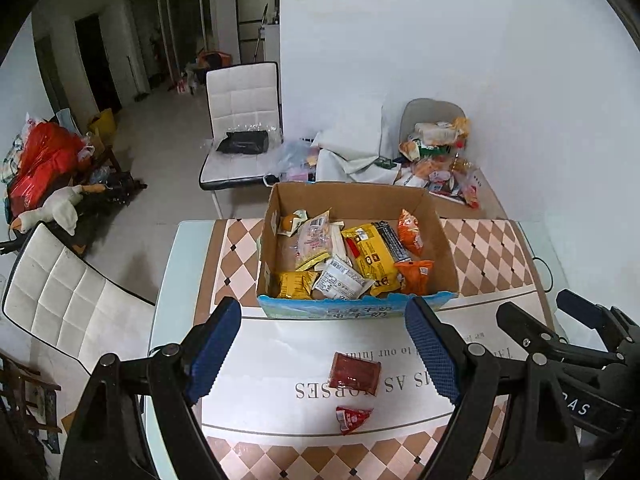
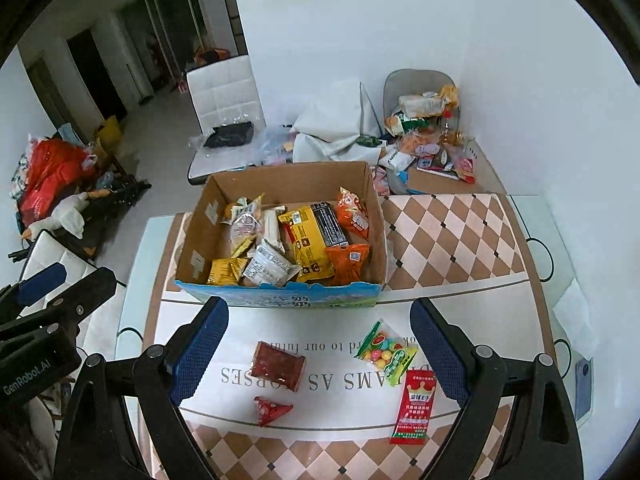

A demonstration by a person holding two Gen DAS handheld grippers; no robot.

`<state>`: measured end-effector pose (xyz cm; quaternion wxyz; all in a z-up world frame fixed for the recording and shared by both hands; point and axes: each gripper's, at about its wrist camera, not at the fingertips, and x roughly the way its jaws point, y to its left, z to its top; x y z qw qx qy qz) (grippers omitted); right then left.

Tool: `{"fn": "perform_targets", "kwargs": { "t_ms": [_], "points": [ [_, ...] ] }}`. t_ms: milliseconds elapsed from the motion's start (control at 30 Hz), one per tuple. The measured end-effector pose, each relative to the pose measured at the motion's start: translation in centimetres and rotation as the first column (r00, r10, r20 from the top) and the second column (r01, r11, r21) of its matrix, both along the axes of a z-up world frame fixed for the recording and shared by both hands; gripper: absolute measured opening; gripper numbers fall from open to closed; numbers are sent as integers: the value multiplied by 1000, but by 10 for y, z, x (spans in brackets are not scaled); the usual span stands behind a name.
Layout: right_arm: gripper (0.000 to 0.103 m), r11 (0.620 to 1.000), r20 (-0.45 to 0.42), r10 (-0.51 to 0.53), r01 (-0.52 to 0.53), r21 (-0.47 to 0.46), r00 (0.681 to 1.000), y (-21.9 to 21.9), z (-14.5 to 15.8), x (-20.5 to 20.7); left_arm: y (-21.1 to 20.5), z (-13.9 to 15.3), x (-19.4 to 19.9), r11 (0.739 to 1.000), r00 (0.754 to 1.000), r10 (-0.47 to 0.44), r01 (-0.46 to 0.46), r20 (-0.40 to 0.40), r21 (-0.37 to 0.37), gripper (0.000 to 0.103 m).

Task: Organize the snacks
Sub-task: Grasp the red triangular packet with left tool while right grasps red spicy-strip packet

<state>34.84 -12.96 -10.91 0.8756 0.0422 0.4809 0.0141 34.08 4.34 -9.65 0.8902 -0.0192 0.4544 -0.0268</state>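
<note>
A cardboard box (image 1: pixel 442 248) (image 2: pixel 200 224) holding several snack packets stands on the table. In front of it lie a dark red packet (image 1: pixel 353 373) (image 2: pixel 278 366) and a small red triangular packet (image 1: pixel 352 419) (image 2: pixel 271 411). The right wrist view also shows a bag of coloured candy balls (image 2: pixel 387 351) and a long red sachet (image 2: pixel 414 410). My left gripper (image 1: pixel 320 354) is open and empty above the red packets. My right gripper (image 2: pixel 320 350) is open and empty above the packets; it also shows at the right edge of the left wrist view (image 1: pixel 560 320).
The table (image 2: pixel 452 232) has a checkered cloth and a white mat with lettering. A phone (image 2: pixel 583 390) lies at its right edge. White chairs (image 1: pixel 244 120) (image 1: pixel 72 304) stand behind and to the left. A pile of snacks (image 1: pixel 440 152) sits beyond the box by the wall.
</note>
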Motion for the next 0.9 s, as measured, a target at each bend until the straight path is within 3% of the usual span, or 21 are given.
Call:
{"fn": "perform_targets", "kwargs": {
  "t_ms": [200,267,467,667,900],
  "points": [
    [96,999,-10,-9,9,42,1000,-5,4,-18,-2,-1,-12,999,1000,-8,8,-20,-35,84],
    [99,997,-38,-22,25,77,999,-13,-4,-21,-5,-11,-12,999,999,-19,17,-44,-51,95],
    [99,984,-168,-111,132,121,980,-55,-57,-27,-22,-79,-4,999,976,-31,22,-215,-44,96],
    [99,958,-339,-227,271,90,913,-120,-136,-35,-37,-166,-9,999,904,-6,-13,-427,-42,96],
    [99,935,-512,-294,355,22,807,-172,-233,-37,-46,-251,-16,998,788,10,-45,-615,-41,96]
  ]
}}
